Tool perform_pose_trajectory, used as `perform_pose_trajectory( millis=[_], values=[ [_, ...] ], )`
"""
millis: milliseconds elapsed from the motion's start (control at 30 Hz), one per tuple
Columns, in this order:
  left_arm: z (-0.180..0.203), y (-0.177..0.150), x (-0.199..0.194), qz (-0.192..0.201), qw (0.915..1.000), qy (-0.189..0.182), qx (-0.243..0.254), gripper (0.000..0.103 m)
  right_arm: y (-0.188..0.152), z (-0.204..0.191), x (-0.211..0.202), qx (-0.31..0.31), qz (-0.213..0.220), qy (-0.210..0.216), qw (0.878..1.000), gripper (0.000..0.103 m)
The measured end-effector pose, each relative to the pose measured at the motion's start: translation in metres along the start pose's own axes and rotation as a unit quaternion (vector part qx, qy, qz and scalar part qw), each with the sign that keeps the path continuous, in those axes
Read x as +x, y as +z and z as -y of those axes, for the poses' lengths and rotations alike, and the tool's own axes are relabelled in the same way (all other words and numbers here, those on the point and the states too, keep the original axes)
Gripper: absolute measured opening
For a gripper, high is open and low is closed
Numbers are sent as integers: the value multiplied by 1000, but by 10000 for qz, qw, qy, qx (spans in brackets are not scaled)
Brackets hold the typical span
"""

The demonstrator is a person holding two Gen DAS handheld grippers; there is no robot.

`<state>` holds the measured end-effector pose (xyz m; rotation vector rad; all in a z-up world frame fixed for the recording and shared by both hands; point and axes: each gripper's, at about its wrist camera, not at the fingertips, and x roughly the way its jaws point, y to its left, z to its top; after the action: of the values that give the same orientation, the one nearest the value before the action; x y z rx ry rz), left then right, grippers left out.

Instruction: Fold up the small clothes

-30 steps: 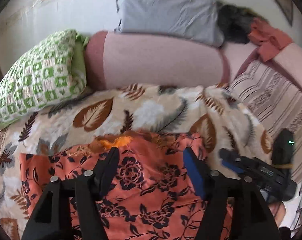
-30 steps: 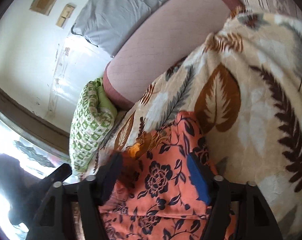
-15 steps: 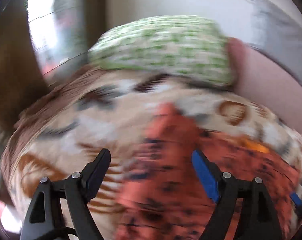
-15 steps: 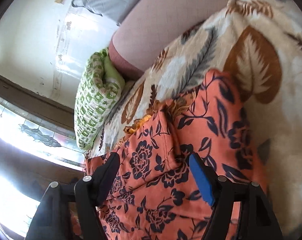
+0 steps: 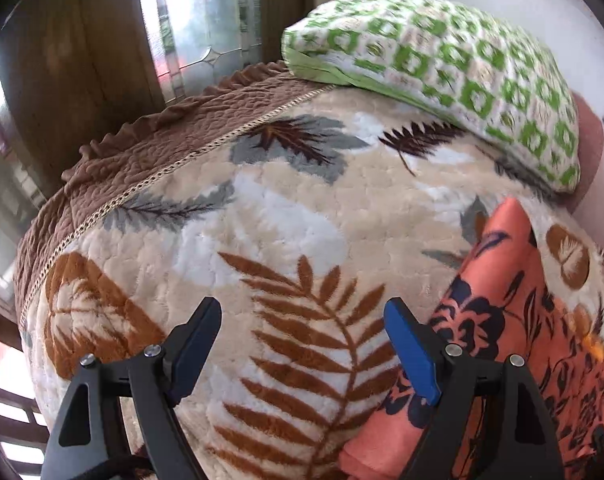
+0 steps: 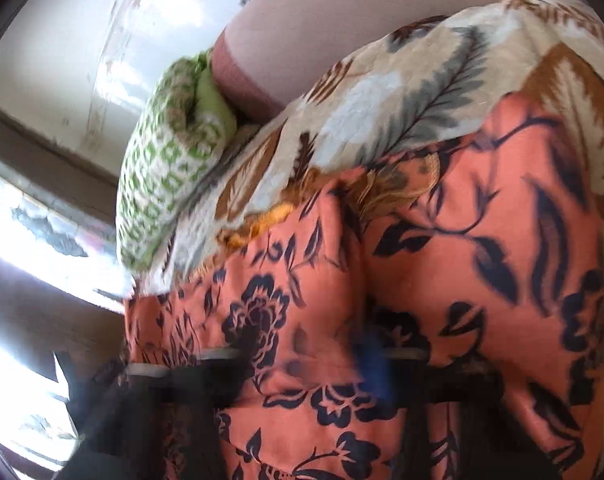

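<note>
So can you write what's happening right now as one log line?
step: fold orange floral garment | left gripper: open over leaf blanket, garment beside it | right gripper: just been closing, garment between fingers, blurred

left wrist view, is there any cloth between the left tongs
No, the open left tongs frame only the leaf blanket; the orange floral garment lies beside them.

We see a bed covered by a cream blanket [image 5: 286, 216] with brown and grey leaves and a brown ruffled border. On it lies an orange garment [image 6: 482, 280] with dark flowers, spread flat. A green and white pillow [image 5: 454, 68] rests on the blanket's far part.
</note>
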<state>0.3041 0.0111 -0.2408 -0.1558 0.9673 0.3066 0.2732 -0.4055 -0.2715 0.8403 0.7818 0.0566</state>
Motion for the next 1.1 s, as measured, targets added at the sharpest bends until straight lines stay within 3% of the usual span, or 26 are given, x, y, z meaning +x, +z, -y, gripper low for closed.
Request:
perform_pose_trajectory(
  millis=[133, 267, 400, 500, 600, 633, 700, 833, 900, 1000, 1100],
  values=[
    [12, -2, -2, 32, 9996, 98, 269, 84, -8, -15, -7, -314, 55, -139, 9994, 12],
    [12, -1, -8, 197, 9992, 164, 299, 84, -9, -34, -57, -510, 626, 59, 9967, 12],
    [24, -6, -7, 138, 9983, 170, 547, 84, -19, -29, -113, -556, 1101, -181, 9922, 12],
    [40, -14, -7, 95, 9962, 277, 823, 84, -21, -1, -103, -245, 619, -534, 9964, 15],
    [49, -15, -26, 465, 9946, -10, 927, 84, -23, 37, -68, 537, -453, -1149, 9909, 16],
    [53, -16, -32, 597, 9933, -79, 989, 84, -21, 43, -70, 734, -426, -1046, 9909, 16],
    [61, -17, -37, 698, 9906, -212, 1159, 84, -13, 42, -82, 766, -169, -1143, 9903, 16],
    [81, -21, -24, 479, 9859, -476, 1530, 84, -1, 16, -111, 190, 862, -1756, 9805, 16],
    [90, -21, -20, 448, 9843, -662, 1572, 84, 2, 5, -107, -74, 1105, -1372, 9843, 16],
    [104, -14, -10, 367, 9811, -1040, 1588, 84, 11, -4, -75, -189, 755, -742, 9942, 16],
    [127, -8, 11, 142, 9756, -1216, 1825, 84, 17, 6, -37, 41, 342, -647, 9973, 16]
  ],
)
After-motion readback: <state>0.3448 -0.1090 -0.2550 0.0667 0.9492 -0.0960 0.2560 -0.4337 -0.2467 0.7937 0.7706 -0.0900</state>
